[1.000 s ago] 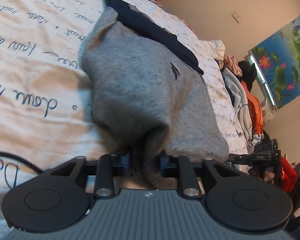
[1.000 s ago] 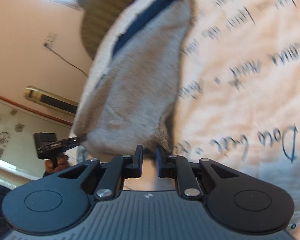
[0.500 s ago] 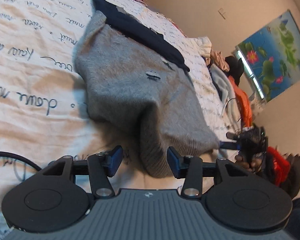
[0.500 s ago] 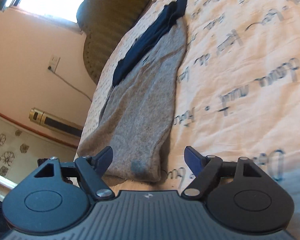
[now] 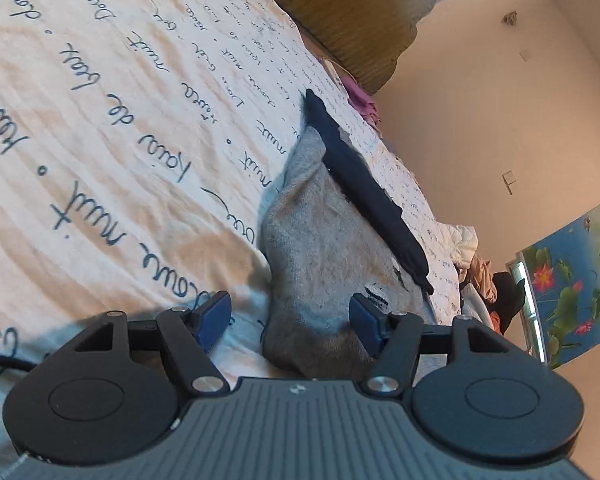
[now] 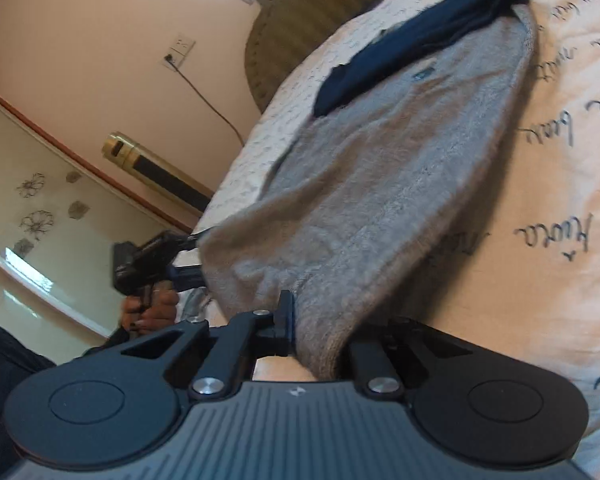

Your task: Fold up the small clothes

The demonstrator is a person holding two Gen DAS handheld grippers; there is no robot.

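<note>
Beyond the grey garment (image 6: pixel 380 200), only right-wrist view shows a hand (image 6: pixel 152 308).

Right finger of the right gripper (image 6: pixel 316 330) hidden beneath the grey garment (image 6: pixel 380 200). Script on the bedsheet (image 5: pixel 100 120) illegible. Distant clothes pile (image 5: pixel 484 268) indistinct.

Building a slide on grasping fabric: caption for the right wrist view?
Right tool shut on the grey knit garment's near edge, lifting it off the script-printed bedsheet.
</note>
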